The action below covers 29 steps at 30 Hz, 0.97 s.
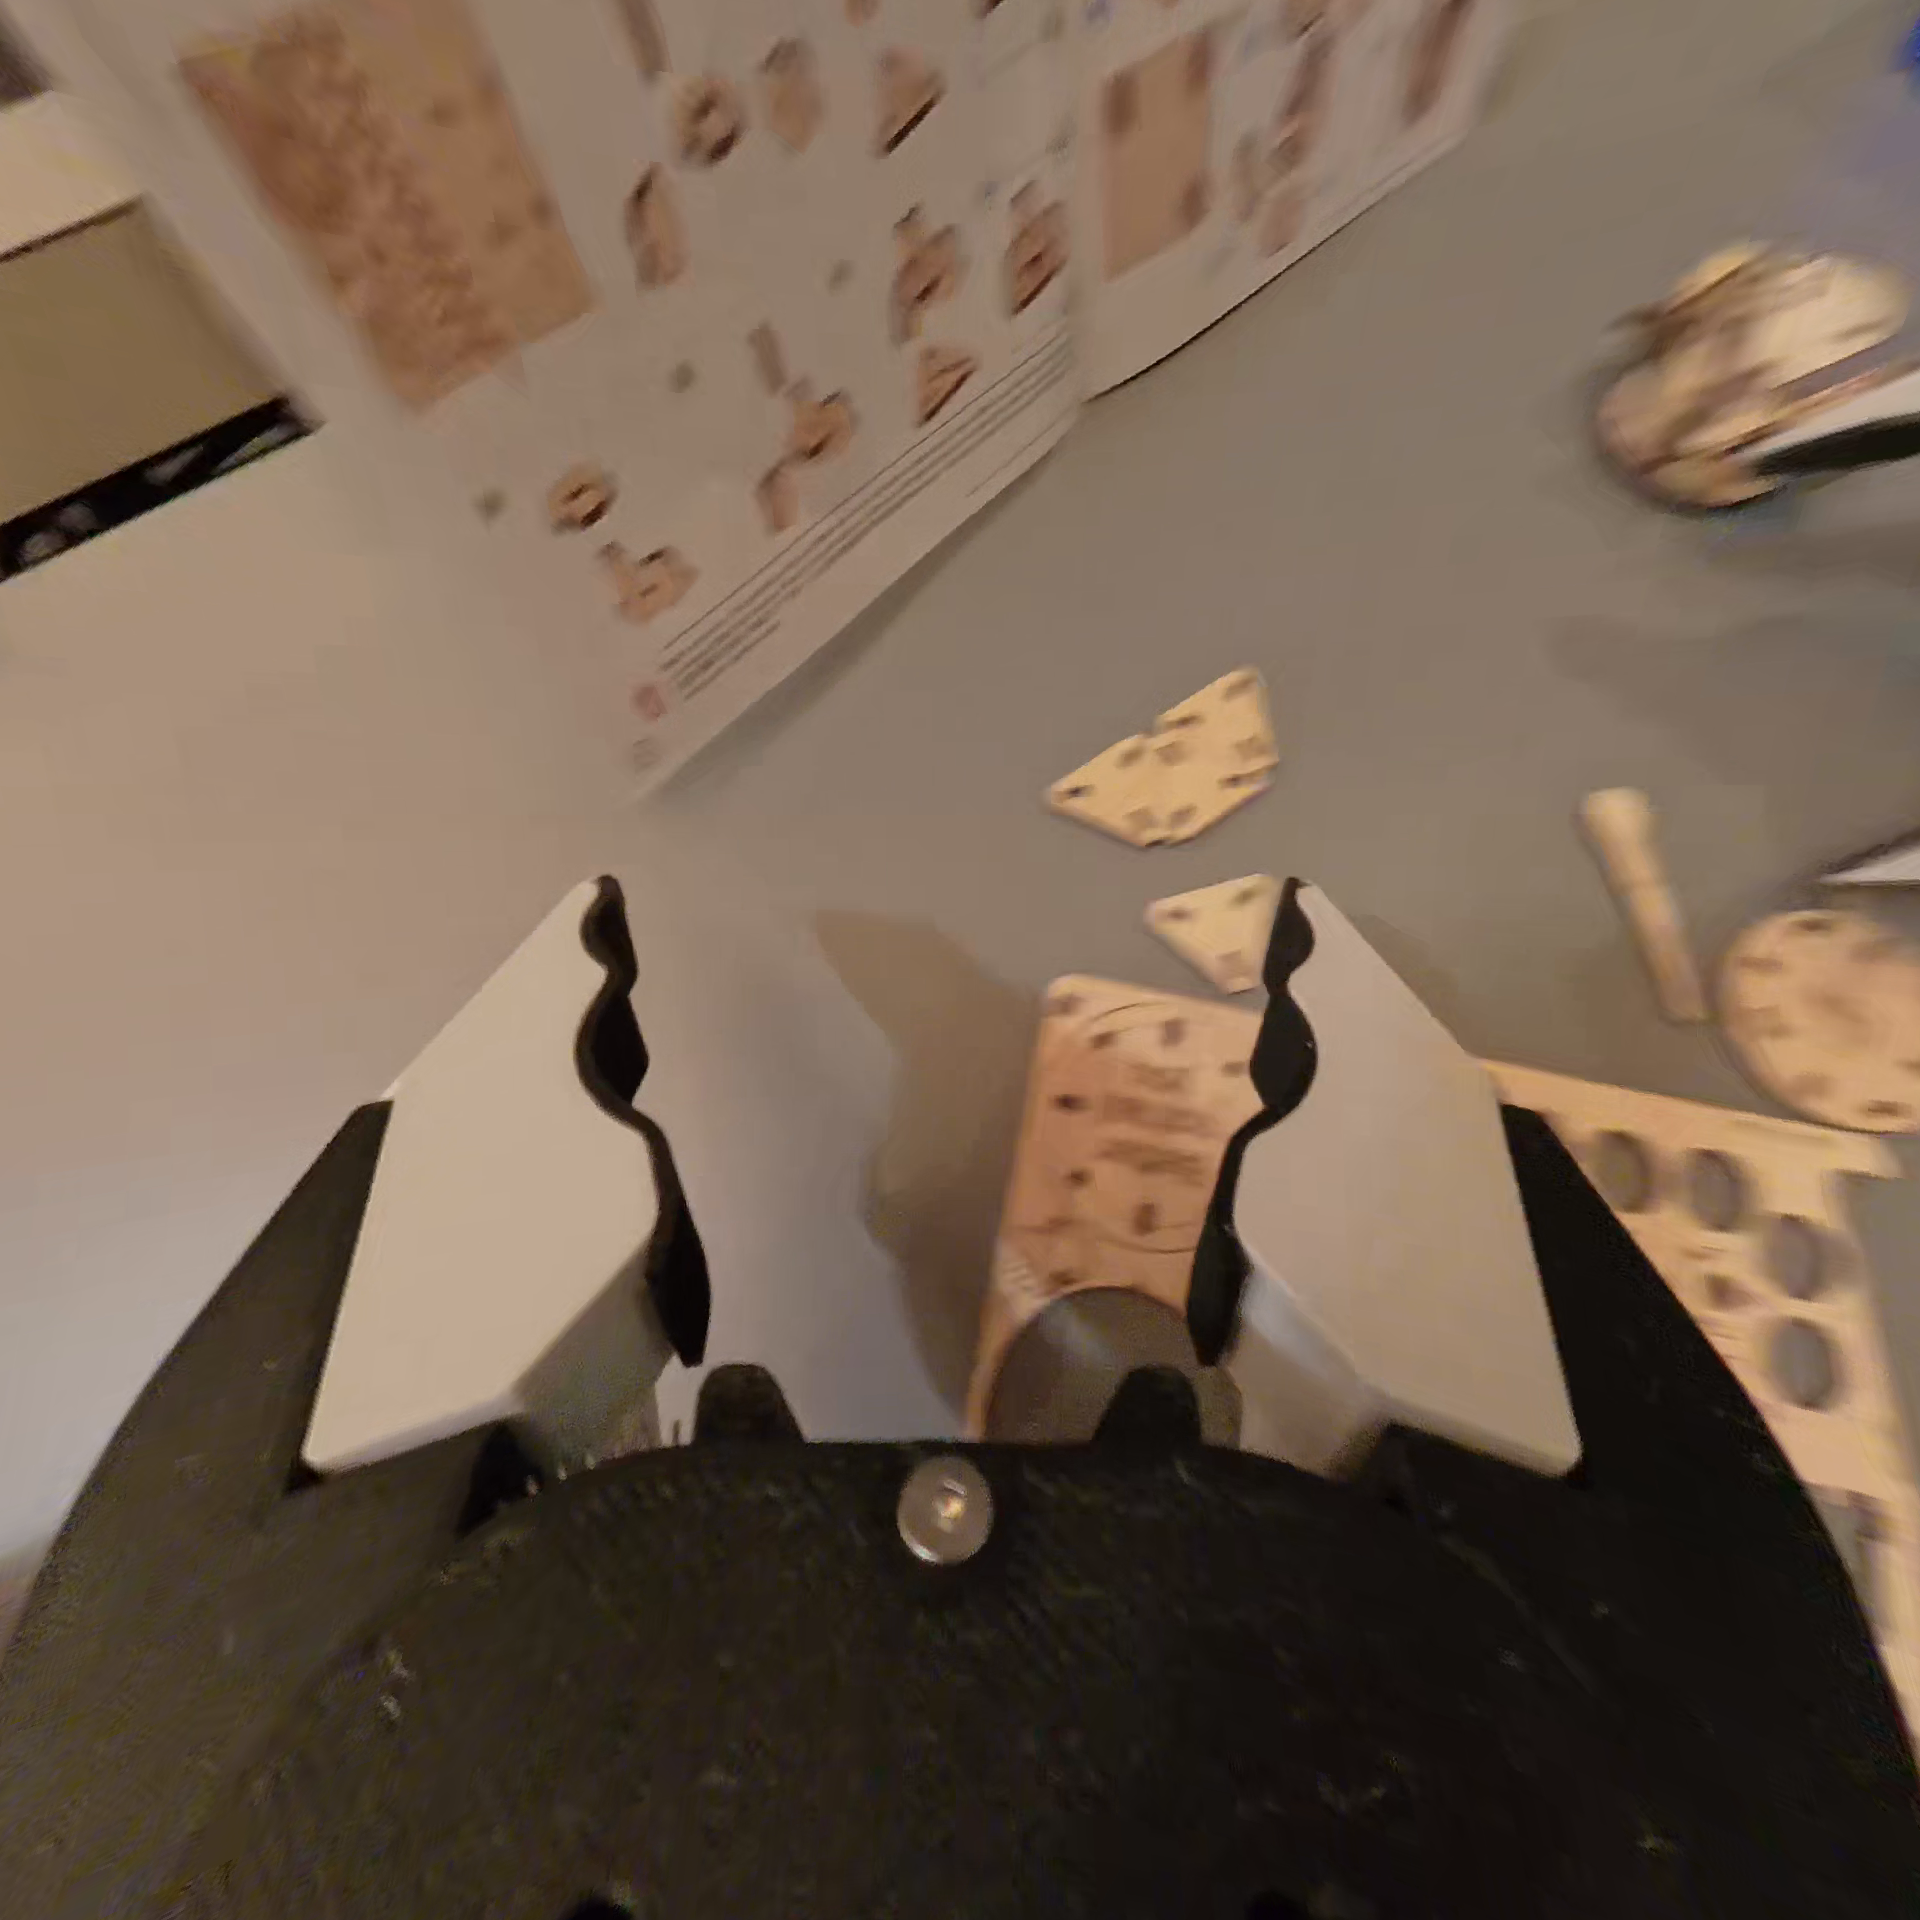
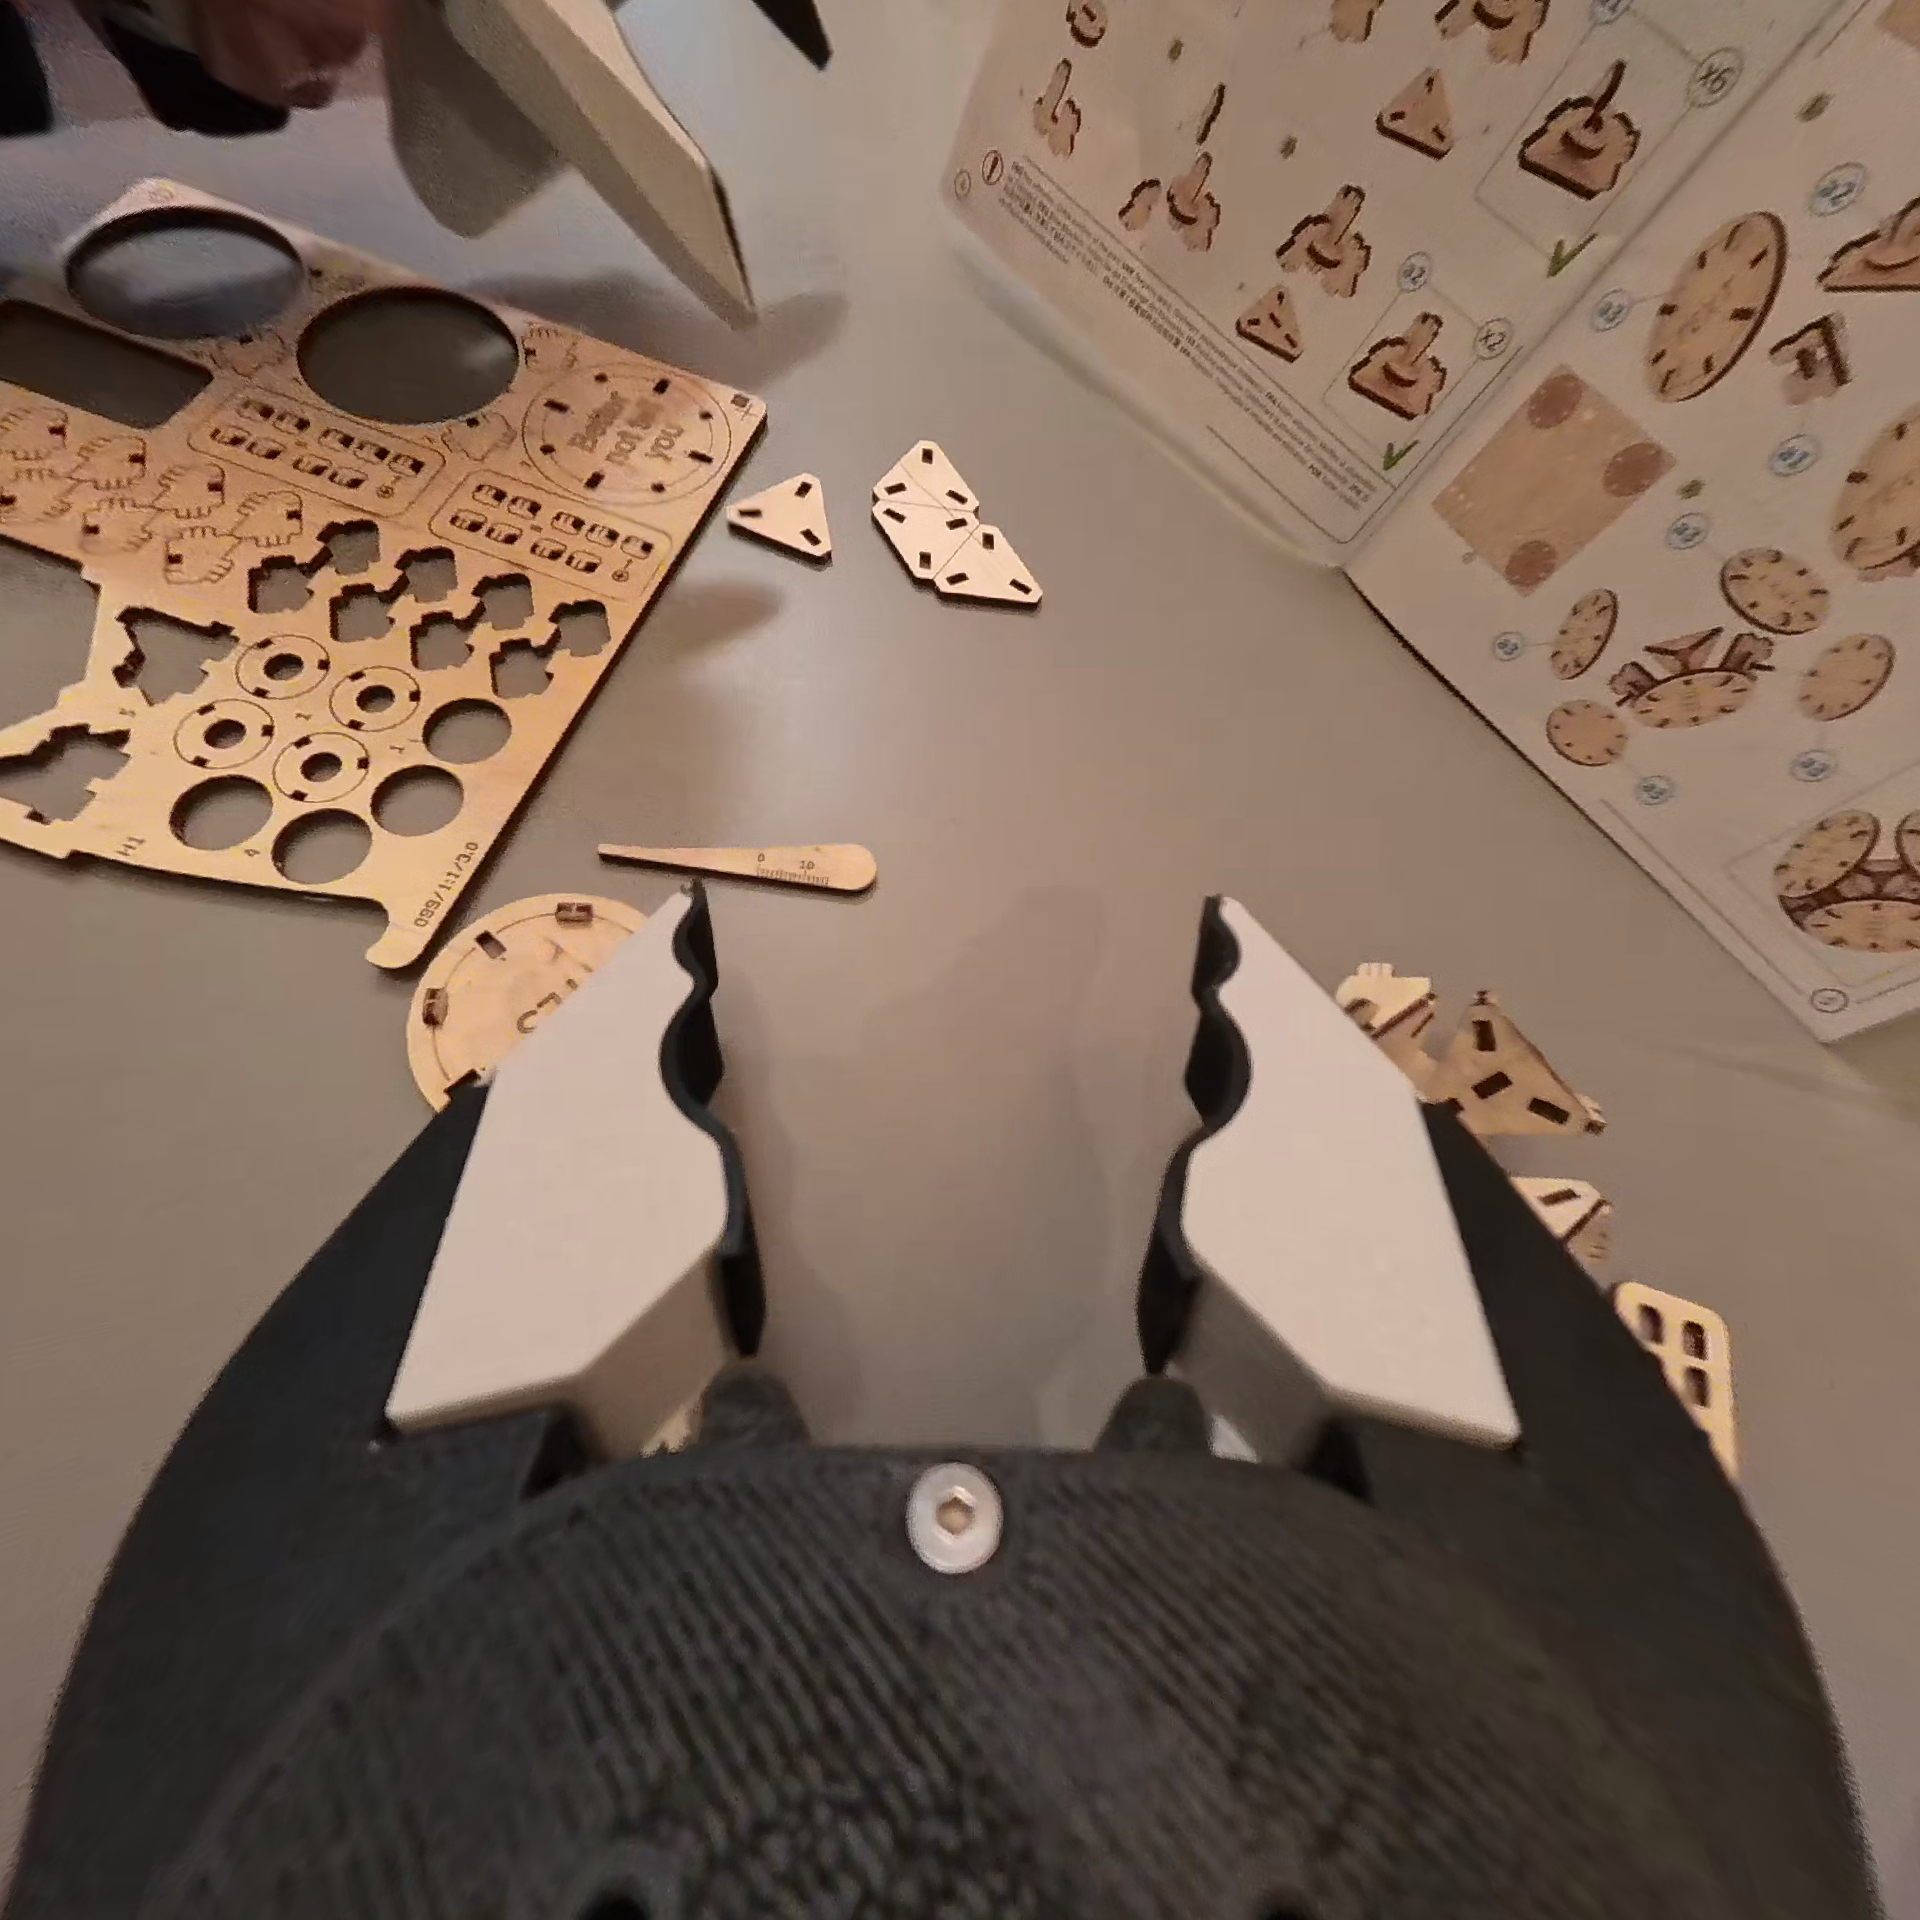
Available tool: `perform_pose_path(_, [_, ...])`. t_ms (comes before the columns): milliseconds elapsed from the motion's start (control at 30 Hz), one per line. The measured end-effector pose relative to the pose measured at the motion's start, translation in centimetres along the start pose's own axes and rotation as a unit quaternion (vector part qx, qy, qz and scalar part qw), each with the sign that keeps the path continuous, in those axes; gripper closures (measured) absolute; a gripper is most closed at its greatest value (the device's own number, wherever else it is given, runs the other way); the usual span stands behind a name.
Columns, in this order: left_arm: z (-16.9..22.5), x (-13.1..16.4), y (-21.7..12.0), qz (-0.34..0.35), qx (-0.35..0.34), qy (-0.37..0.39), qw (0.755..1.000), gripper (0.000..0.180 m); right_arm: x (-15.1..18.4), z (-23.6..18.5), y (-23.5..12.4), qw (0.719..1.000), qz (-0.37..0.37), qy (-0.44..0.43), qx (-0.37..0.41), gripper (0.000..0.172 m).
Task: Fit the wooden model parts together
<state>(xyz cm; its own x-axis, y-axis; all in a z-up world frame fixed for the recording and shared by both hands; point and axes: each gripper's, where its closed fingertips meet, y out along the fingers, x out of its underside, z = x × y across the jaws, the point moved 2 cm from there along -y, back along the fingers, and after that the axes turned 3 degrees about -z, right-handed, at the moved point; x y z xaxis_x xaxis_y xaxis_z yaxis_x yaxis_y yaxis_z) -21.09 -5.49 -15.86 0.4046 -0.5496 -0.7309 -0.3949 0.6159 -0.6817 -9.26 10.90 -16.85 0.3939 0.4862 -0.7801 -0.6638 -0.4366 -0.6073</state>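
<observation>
My left gripper point(image 1: 945, 883) is open wide with nothing between its pads, above the grey table point(image 1: 312, 935). A small wooden triangle piece point(image 1: 1210, 925) lies just by its right fingertip, a joined group of wooden triangles point(image 1: 1169, 764) beyond, and the corner of the laser-cut wooden sheet point(image 1: 1122, 1122) below. My right gripper point(image 2: 951, 899) is open and empty over bare table. A tapered wooden stick point(image 2: 748, 865) lies just ahead of its left fingertip, and a wooden disc point(image 2: 499, 997) sits partly under that finger. The left gripper's finger point(image 2: 665, 177) shows at the top of the right wrist view.
The wooden parts sheet point(image 2: 312, 582) lies at left with a triangle piece point(image 2: 784, 516) and joined triangles point(image 2: 956, 535) beside it. An open instruction booklet point(image 2: 1558, 416) lies at right. Assembled wooden pieces point(image 2: 1496, 1070) sit by my right finger. A round wooden assembly point(image 1: 1745, 374) is blurred in the left wrist view. The small wooden triangle piece point(image 1: 1210, 925) lies some 5 cm from my left tips, 12 cm from my right tips. It turns up in the right wrist view point(image 2: 792, 510) as well. The wooden disc point(image 2: 499, 997) lies around 5 cm away from my right fingertips. Look for it in the left wrist view point(image 1: 1857, 1061) too.
</observation>
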Motion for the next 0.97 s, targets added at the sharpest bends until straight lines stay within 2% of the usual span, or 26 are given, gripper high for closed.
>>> perform_pose_path(133, [6.8, -2.3, -1.0, 0.048, 0.071, 0.043, 0.995, 0.044, -0.5, 0.1, -0.6, 0.999, 0.025, 0.027, -0.018, 0.071])
perform_pose_path(267, [13.7, -1.4, 1.3, 0.025, 0.098, 0.111, 0.989, 0.032, 0.8, -0.5, -1.8, 0.997, 0.025, 0.061, -0.042, 0.058])
perform_pose_path(367, [18.2, -0.6, 2.5, -0.001, 0.117, 0.136, 0.984, 0.034, 3.2, 0.1, -3.7, 0.998, 0.018, 0.065, 0.004, 0.056])
perform_pose_path(433, [20.4, -1.0, 3.1, 0.004, 0.116, 0.149, 0.982, 0.031, 4.6, 0.9, -5.5, 0.996, 0.018, 0.078, 0.038, 0.049])
perform_pose_path(567, [24.4, -1.6, 4.6, -0.009, 0.130, 0.164, 0.978, 0.025, 7.2, 3.2, -8.0, 0.990, 0.000, 0.102, 0.097, 0.046])
perform_pose_path(633, [26.2, -1.5, 5.6, -0.023, 0.131, 0.169, 0.977, 0.024, 8.9, 4.2, -8.6, 0.985, -0.031, 0.116, 0.125, 0.040])
perform_pose_path(733, [27.3, -1.1, 7.5, -0.044, 0.099, 0.192, 0.975, 0.022, 11.0, 5.6, -9.0, 0.975, -0.079, 0.136, 0.159, 0.030])
perform_pose_path(767, [27.4, -0.9, 8.0, -0.049, 0.087, 0.200, 0.975, 0.022, 11.4, 5.8, -9.0, 0.972, -0.088, 0.146, 0.160, 0.027])
perform_pose_path(933, [28.1, -0.8, 9.0, -0.064, 0.107, 0.185, 0.975, 0.024, 12.3, 6.0, -8.5, 0.965, -0.109, 0.202, 0.122, 0.022])
perform_pose_path(967, [28.2, -0.7, 9.0, -0.068, 0.116, 0.184, 0.974, 0.028, 12.5, 6.1, -8.4, 0.963, -0.114, 0.213, 0.121, 0.017])
